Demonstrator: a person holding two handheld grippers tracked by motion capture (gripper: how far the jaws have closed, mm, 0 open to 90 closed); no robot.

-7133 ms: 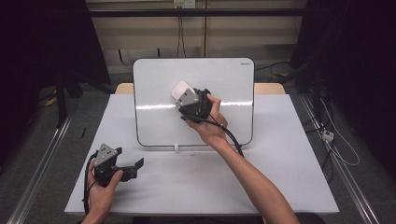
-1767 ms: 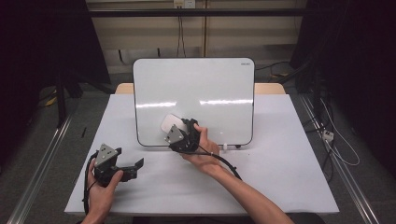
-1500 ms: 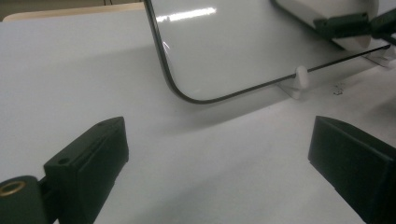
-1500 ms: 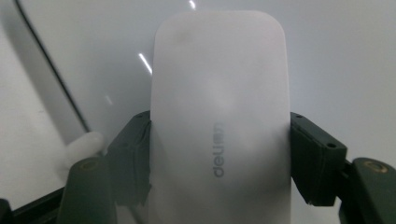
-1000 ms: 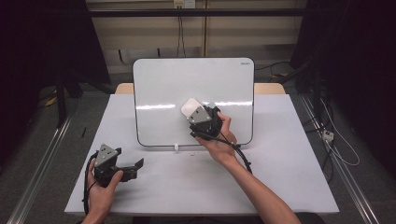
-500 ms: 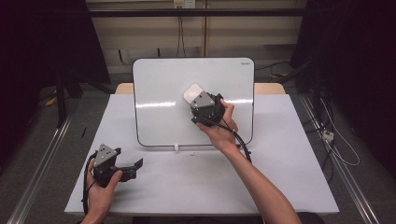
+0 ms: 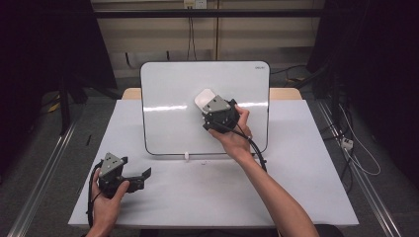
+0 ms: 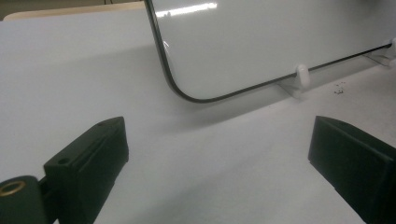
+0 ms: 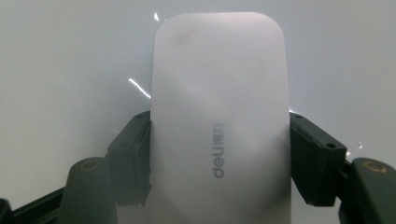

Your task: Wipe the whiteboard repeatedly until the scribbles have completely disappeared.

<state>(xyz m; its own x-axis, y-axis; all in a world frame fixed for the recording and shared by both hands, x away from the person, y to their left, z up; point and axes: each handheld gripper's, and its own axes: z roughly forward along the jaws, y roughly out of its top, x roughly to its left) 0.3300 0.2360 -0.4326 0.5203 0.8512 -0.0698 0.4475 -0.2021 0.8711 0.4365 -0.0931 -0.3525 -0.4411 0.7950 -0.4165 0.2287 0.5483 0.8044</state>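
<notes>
Dim surroundings, glare streak on whiteboard

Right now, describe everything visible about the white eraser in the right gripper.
The eraser is a smooth, white, plastic-looking block with rounded corners and a grey "deli" logo on its back. The right gripper clamps its two long sides. It sits against the whiteboard, right of the board's middle.
</notes>
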